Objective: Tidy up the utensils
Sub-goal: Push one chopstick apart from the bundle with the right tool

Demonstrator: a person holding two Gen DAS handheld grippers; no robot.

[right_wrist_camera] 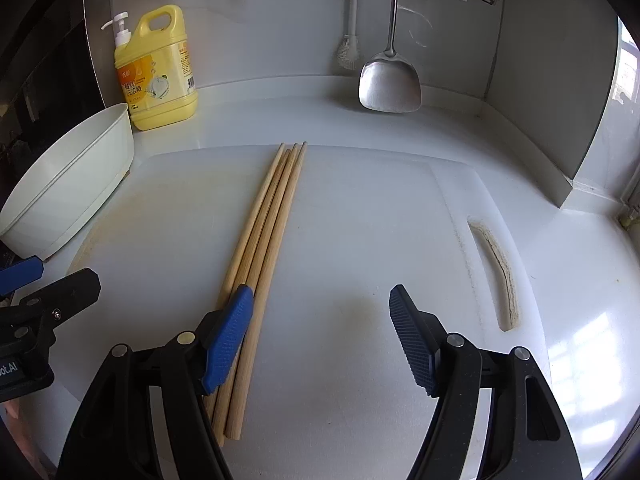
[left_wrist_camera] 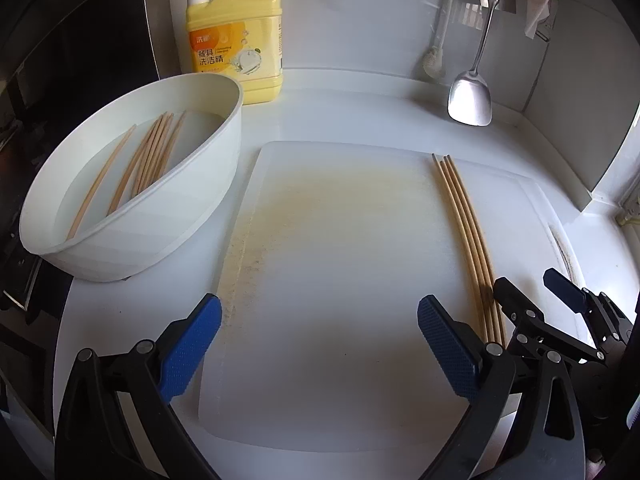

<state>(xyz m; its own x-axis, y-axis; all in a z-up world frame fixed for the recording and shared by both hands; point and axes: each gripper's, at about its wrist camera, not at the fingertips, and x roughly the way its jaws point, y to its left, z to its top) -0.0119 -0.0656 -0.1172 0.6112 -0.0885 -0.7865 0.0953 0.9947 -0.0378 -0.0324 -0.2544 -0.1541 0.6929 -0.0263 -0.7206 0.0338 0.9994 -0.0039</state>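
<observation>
Several wooden chopsticks (right_wrist_camera: 272,232) lie side by side on the white cutting board (right_wrist_camera: 360,220); in the left wrist view the same chopsticks (left_wrist_camera: 464,220) run along the right part of the cutting board (left_wrist_camera: 328,260). My right gripper (right_wrist_camera: 322,328) hovers low over the near ends, open, its left pad (right_wrist_camera: 230,336) over the bundle and nothing gripped. The right gripper (left_wrist_camera: 532,286) also shows beside the sticks in the left wrist view. My left gripper (left_wrist_camera: 320,328) stands open over the bare board. A white basin (left_wrist_camera: 132,184) holds water and several more chopsticks (left_wrist_camera: 152,152).
A yellow detergent bottle (left_wrist_camera: 234,40) stands behind the basin. A steel spatula (right_wrist_camera: 390,80) and a white brush (right_wrist_camera: 350,52) hang against the back wall. A dark stove (left_wrist_camera: 60,60) borders the left. The board's handle slot (right_wrist_camera: 496,272) lies on the right. The left gripper (right_wrist_camera: 44,276) shows at the left edge.
</observation>
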